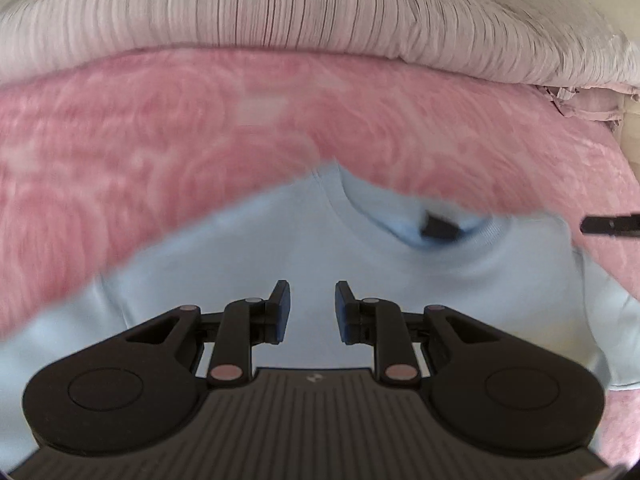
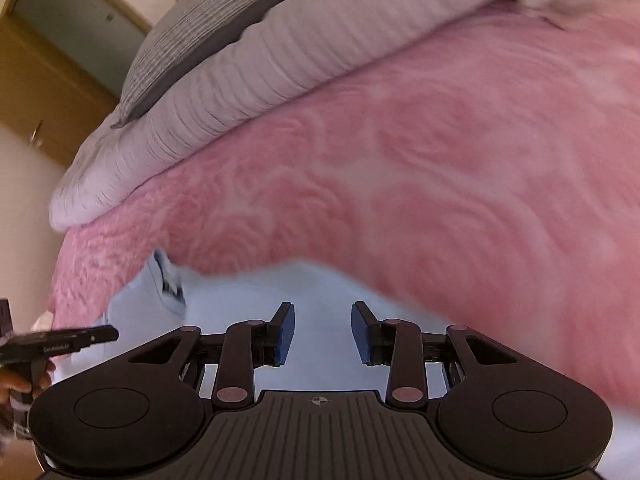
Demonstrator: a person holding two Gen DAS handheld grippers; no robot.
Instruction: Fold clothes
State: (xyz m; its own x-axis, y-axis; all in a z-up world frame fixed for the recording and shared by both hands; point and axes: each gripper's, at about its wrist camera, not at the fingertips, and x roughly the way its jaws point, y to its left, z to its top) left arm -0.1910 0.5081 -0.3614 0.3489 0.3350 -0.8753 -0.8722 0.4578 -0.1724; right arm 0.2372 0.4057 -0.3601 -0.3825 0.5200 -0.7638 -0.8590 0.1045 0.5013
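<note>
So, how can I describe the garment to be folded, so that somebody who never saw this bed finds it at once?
Start from the pink fuzzy blanket that covers the bed, below the striped grey duvet. On the blanket lies a pale blue shirt, spread flat, with a ribbed round collar and a dark label inside it. It is the only smooth, blue cloth there.

Your left matte black plastic hand-held gripper and the right hand-held gripper look alike: blue pads, pinkish round pivot caps, ribbed grey bodies bearing small white logos.
</note>
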